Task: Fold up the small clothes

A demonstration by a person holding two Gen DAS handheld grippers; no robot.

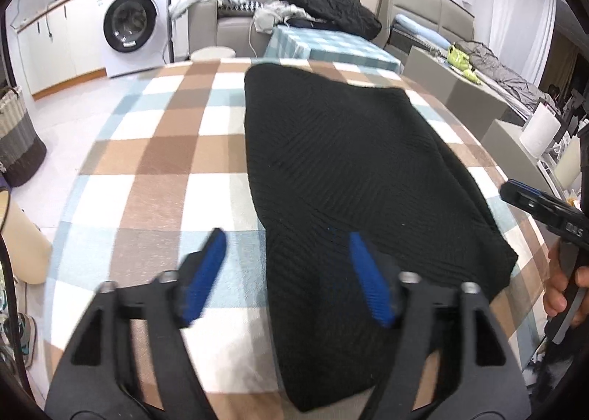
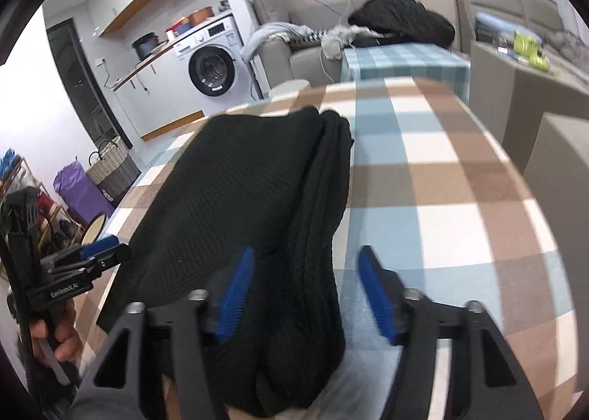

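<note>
Home: washing machine [image 1: 129, 24], sofa [image 1: 235, 20].

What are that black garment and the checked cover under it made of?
The black garment looks like a matte knit, probably wool or acrylic: fine ribbed, chevron lines run across it. The checked table cover looks like soft, slightly fuzzy fabric, perhaps flannel or fleece; no sheen shows.

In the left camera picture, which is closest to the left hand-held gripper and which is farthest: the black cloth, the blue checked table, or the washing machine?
From the left hand-held gripper:
1. Black cloth, right under its open fingers, slightly right.
2. Blue checked table, straight ahead past the brown checked table's far edge.
3. Washing machine, far back on the left.
</note>
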